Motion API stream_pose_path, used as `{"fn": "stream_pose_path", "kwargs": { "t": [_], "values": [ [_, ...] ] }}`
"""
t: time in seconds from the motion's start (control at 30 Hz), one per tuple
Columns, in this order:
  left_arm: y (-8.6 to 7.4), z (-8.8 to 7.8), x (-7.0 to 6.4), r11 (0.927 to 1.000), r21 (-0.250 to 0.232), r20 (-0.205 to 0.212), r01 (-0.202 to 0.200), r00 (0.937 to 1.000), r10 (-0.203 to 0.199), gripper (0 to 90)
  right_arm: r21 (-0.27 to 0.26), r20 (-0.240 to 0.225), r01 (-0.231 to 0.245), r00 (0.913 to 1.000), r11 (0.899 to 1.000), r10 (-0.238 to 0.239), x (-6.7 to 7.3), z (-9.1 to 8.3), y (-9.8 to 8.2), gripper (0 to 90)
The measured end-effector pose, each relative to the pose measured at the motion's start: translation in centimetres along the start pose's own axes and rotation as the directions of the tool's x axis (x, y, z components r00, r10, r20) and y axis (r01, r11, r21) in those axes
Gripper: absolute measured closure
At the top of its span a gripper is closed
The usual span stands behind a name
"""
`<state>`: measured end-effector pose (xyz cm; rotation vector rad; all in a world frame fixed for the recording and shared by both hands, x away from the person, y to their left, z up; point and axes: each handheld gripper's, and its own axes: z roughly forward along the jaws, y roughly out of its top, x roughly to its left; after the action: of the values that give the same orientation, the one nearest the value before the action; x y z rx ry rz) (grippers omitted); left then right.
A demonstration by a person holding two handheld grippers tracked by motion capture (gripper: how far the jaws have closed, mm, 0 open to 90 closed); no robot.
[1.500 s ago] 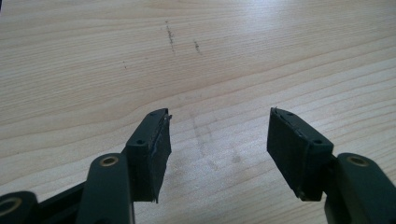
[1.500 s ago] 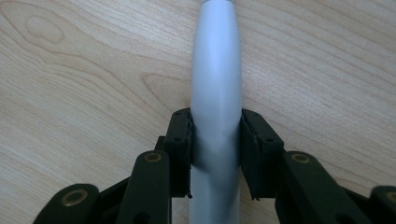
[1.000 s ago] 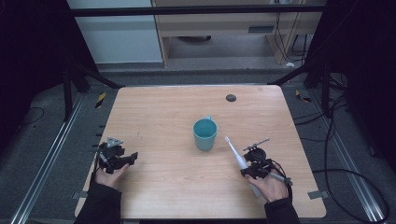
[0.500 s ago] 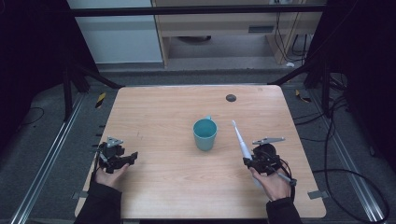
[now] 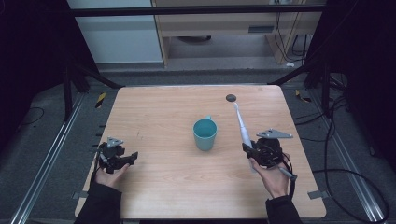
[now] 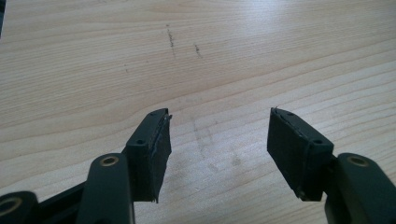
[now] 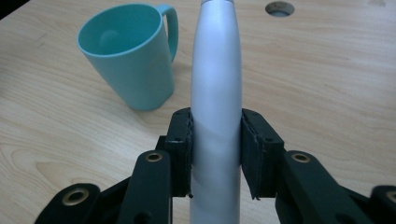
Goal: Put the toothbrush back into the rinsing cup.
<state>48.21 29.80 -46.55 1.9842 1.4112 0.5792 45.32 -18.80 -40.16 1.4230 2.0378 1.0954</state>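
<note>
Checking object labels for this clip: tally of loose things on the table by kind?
Teal mug: 1
Silver-white electric toothbrush, clamped in the right gripper: 1
Total: 2
The dark round hole near the table's far edge is part of the table, not counted.

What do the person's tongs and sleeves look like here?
Both the left tongs and the right tongs are black, with flat dark pads and brass-coloured rivets at the joints. Each carries a grey three-cornered plate on top. A cable trails from the right one. The sleeves are dark.

no readable text, labels or numbers anywhere
</note>
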Motion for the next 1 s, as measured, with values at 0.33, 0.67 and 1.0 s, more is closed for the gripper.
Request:
{"fn": "stream_pose_path", "kwargs": {
  "t": [0.33, 0.67, 1.0],
  "values": [
    [0.0, 0.0, 0.1, 1.0000, -0.001, 0.000, 0.004, 1.0000, -0.004, 39.3, -0.154, -0.020, -0.008, 0.9998, 0.988, 0.005, 0.8, 0.0, 2.2, 66.4],
    [-0.1, 0.0, 0.2, 1.0000, -0.002, -0.004, 0.009, 0.9999, -0.009, 39.3, -0.243, -0.036, -0.019, 0.9993, 0.970, 0.011, 1.4, 0.9, 4.5, 66.4],
    [-0.1, 0.0, 0.3, 0.9999, -0.005, -0.004, 0.012, 0.9999, -0.012, 39.4, -0.322, -0.003, -0.016, 0.9999, 0.947, 0.015, 2.8, 3.0, 5.9, 66.4]
  ]
}}
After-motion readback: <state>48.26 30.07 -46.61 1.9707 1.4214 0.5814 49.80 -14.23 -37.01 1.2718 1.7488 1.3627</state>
